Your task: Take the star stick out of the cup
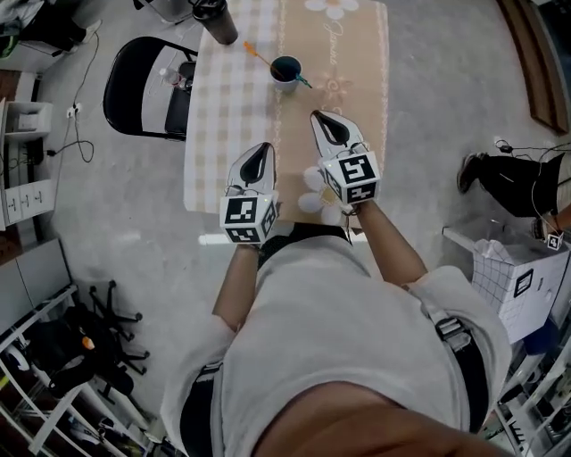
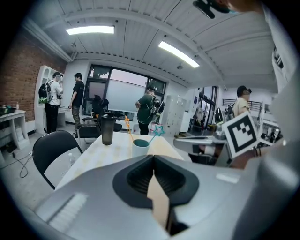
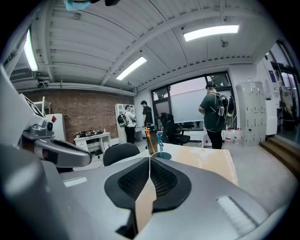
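Observation:
A white cup (image 1: 285, 71) with a dark teal inside stands on the far part of the table (image 1: 232, 134). Two sticks lean out of it: an orange one (image 1: 256, 54) to the left and a teal star stick (image 1: 303, 82) to the right. The cup (image 2: 140, 146) shows ahead in the left gripper view with the teal star (image 2: 158, 131) above its rim. My left gripper (image 1: 260, 159) is shut and empty over the table's near part. My right gripper (image 1: 328, 126) is shut and empty, nearer the cup (image 3: 161, 155), well short of it.
A dark tumbler (image 1: 215, 20) stands at the table's far left corner. A black folding chair (image 1: 147, 87) is beside the table's left edge. White flower shapes (image 1: 314, 192) lie at the near table edge. Several people stand in the background of both gripper views.

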{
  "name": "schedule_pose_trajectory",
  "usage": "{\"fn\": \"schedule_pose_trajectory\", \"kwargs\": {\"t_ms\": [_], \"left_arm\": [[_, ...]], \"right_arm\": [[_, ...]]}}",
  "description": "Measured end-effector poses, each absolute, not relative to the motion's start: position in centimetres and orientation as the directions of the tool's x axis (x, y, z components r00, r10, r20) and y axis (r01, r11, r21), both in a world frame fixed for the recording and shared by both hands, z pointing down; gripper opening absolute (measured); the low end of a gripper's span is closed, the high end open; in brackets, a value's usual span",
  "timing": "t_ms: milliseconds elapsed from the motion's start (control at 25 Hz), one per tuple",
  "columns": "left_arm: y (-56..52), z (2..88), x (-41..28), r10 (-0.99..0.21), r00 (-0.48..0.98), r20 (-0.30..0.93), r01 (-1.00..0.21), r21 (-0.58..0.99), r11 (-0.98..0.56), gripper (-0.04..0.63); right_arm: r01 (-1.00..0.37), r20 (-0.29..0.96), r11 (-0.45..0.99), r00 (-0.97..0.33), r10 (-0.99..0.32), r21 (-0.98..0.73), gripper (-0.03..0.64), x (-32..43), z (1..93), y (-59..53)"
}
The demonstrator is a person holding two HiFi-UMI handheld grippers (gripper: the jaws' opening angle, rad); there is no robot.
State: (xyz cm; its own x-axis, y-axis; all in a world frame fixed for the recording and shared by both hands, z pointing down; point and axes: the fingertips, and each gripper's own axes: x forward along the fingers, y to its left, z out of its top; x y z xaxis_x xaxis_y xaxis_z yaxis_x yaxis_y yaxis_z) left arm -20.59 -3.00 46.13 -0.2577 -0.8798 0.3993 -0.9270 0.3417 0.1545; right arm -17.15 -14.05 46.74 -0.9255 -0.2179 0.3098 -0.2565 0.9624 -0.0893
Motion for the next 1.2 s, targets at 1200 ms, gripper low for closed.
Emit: {"fn": "schedule_pose_trajectory", "kwargs": {"t_ms": [1200], "left_arm": [[-1.3, 42.4, -24.6, -0.932, -0.196, 0.304, -0.95, 0.177, 0.258, 0.003]], "right_arm": [[-0.312, 0.203, 0.941, -0.937, -0.283, -0.129, 0.014, -18.6, 34.8, -15.9]]}}
